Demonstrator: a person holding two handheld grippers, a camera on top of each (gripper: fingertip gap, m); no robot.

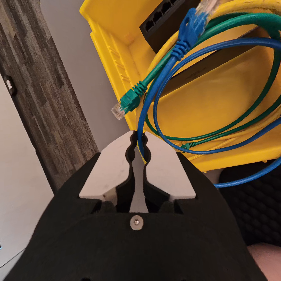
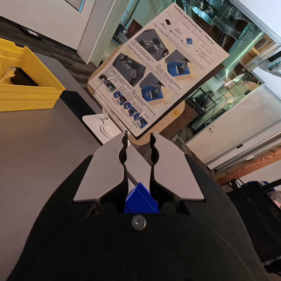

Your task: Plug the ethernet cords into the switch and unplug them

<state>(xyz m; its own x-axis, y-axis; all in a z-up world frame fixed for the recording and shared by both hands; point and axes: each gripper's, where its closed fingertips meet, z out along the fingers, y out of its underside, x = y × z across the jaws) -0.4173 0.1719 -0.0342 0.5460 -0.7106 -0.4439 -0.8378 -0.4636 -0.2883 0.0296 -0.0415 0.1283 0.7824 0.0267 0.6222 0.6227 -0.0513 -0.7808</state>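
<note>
You have two grippers: the left gripper (image 1: pixel 139 136) and the right gripper (image 2: pixel 137 136). Ahead of the left claw sit one yellow bin (image 1: pixel 205 106) and one black switch (image 1: pixel 161 28), with three cords: one blue cord (image 1: pixel 161 79), one green cord (image 1: pixel 153 75), one yellow cord (image 1: pixel 250 9). Past the right claw stands one instruction sheet (image 2: pixel 153 71), and behind its fingers one blue box (image 2: pixel 140 199).
</note>
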